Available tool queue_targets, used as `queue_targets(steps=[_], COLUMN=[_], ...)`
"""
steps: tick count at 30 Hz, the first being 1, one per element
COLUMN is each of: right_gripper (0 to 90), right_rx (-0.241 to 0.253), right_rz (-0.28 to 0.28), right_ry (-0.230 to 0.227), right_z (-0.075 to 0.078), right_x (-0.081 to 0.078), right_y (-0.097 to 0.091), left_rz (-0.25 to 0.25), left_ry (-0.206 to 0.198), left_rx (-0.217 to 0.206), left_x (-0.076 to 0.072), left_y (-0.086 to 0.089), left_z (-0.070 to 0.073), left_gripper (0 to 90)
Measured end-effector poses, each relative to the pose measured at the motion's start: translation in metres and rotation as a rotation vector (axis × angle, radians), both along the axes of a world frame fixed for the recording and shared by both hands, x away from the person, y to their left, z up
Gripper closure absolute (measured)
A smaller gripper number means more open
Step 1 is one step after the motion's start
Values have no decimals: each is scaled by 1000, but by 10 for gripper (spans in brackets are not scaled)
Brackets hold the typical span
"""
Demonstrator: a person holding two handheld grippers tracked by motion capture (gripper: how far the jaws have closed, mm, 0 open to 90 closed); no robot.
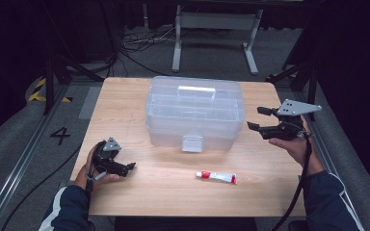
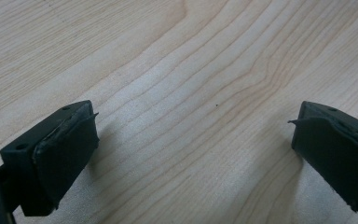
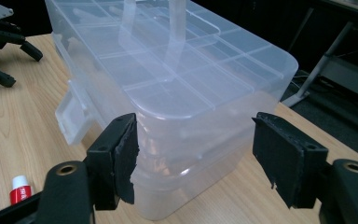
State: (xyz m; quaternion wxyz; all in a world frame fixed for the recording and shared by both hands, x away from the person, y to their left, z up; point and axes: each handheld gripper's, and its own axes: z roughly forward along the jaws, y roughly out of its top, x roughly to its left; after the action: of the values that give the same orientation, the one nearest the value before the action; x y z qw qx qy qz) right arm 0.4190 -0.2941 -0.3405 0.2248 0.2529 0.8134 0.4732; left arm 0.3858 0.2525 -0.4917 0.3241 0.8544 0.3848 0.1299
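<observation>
My right gripper (image 1: 259, 118), jaws spread and empty, hangs just off the near end wall of the clear, lidded plastic storage box (image 1: 195, 111), whose long axis runs straight ahead, beyond my resting left gripper's (image 1: 131, 167) reach.

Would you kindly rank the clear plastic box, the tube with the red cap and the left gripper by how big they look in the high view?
1. Clear plastic box, by far the largest.
2. Left gripper and the tube: they look about alike in length, the gripper bulkier, so I would not rank them firmly.
</observation>
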Motion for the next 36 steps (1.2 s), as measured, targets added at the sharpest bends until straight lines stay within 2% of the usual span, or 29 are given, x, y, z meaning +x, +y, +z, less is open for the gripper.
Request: queue_targets(steps=[3,8,15,18,21,22,30,36], right_gripper=[320,321,330,334,334,334,334,333], right_rx=[-11,-19,-54,-69,-64,-81,-105,-122], right_rz=[11,15,43,43,49,42,55,68], right_ry=[-15,-20,-20,-21,-10,-16,-18,-4], right_z=[7,12,24,27,29,30,34,37], right_x=[1,3,11,15,18,21,29,37], right_y=[8,15,36,41,44,48,62,74], left_rz=[-2,3,8,9,9,9,9,9], left_ry=[-3,-2,0,0,0,0,0,-1], left_rx=[2,2,2,2,2,2,2,2], left_x=[0,0,0,0,0,0,0,0], left_y=[0,0,0,-1,-1,-1,-1,0], left_z=[0,0,0,0,0,0,0,0], left_gripper=[6,6,5,5,5,5,5,5])
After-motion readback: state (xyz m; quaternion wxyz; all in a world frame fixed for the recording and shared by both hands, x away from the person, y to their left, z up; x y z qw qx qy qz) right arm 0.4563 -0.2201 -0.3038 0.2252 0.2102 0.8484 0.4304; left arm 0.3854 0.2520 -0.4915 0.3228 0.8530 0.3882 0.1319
